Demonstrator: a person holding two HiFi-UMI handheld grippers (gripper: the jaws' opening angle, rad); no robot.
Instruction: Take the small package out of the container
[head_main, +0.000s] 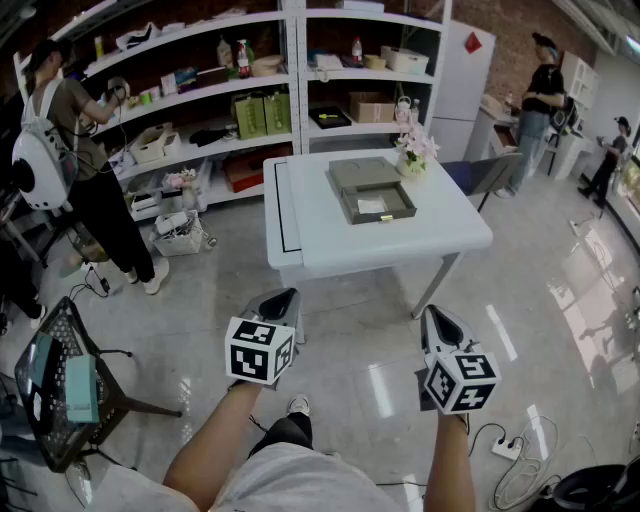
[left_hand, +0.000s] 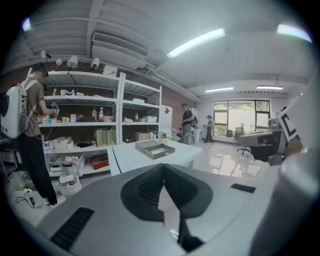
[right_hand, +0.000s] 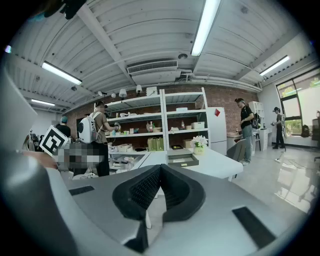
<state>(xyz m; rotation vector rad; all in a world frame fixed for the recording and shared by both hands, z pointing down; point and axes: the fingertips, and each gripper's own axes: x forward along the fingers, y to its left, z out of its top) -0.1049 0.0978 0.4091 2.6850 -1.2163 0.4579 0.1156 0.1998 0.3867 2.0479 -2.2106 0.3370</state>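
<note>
Indoor lab / data-collection studio, not a home.
From my feed: white open shelving (head_main: 250, 100) stocked with mixed props runs along a brick wall (head_main: 505, 45) on the far side. A lone white table (head_main: 320, 240) stands on a glossy grey floor (head_main: 560, 300). Overhead are strip lights (right_hand: 206, 20) and a ceiling AC unit (right_hand: 152, 66). A power strip (head_main: 505, 447) with loose cable lies near right, and a person (head_main: 85, 130) wearing a white backpack (head_main: 40, 165) works at the far-left shelves.
</note>
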